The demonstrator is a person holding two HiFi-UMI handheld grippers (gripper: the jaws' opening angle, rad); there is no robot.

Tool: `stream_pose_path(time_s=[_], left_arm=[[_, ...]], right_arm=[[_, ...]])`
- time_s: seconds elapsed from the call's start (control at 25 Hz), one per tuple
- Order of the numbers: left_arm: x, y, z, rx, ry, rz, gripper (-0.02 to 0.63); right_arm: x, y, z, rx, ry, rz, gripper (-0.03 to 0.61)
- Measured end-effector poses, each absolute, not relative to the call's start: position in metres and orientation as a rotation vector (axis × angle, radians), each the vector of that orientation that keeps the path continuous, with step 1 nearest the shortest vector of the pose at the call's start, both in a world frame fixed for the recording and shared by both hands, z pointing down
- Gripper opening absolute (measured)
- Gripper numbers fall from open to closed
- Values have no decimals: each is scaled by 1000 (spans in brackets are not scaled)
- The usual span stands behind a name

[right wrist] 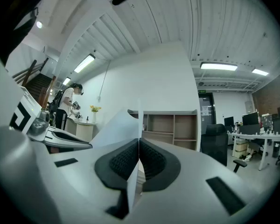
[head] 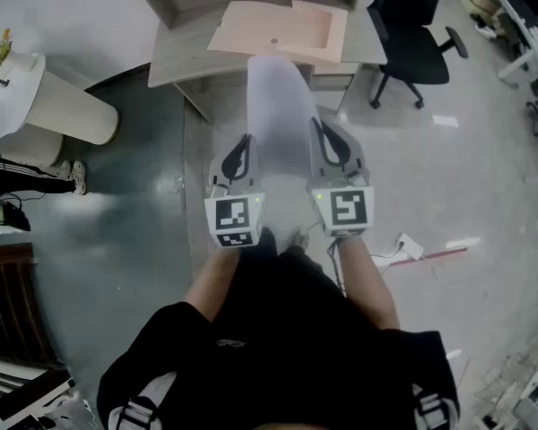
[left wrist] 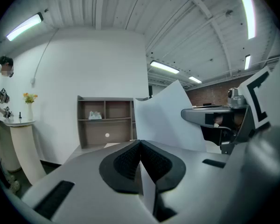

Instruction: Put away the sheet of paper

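A white sheet of paper (head: 279,106) is held up edge-on between my two grippers and reaches forward toward the desk (head: 177,59). My left gripper (head: 244,150) is shut on the sheet's left edge, and my right gripper (head: 325,141) is shut on its right edge. In the left gripper view the black pads (left wrist: 126,164) pinch the paper (left wrist: 170,120), with the right gripper (left wrist: 219,120) beyond it. In the right gripper view the jaws (right wrist: 139,160) clamp the paper's edge (right wrist: 119,127), and the left gripper (right wrist: 56,136) shows at the left.
A shallow light-wood tray (head: 278,27) lies on the desk ahead, below a shelf unit (left wrist: 105,120). A black office chair (head: 414,34) stands to the right of the desk. A white round counter (head: 36,106) is at the left, with a person (right wrist: 65,106) beside it.
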State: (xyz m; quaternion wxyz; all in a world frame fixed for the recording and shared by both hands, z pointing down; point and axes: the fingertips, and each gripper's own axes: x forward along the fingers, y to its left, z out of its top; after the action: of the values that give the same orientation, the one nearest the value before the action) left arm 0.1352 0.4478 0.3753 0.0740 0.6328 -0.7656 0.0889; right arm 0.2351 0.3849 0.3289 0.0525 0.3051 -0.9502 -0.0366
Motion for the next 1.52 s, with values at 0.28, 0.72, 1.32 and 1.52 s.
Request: stream_pose_path(time_s=[0.28,0.72,1.32,1.52], left_arm=[[125,450,388,1912,-2256,285,46],[85,455,406,1880,-2232,300,46],[0,449,412,1960,-2154,244,46],[-13,445,423,1968,-2105,252,46]], right_arm=[[219,388,334,922,-2886,-109,17],[178,393,353,859,-2847,-113,17],[85,400,356,846,-2810,-209,17],[73,401,362,859,-2800,-189,17]])
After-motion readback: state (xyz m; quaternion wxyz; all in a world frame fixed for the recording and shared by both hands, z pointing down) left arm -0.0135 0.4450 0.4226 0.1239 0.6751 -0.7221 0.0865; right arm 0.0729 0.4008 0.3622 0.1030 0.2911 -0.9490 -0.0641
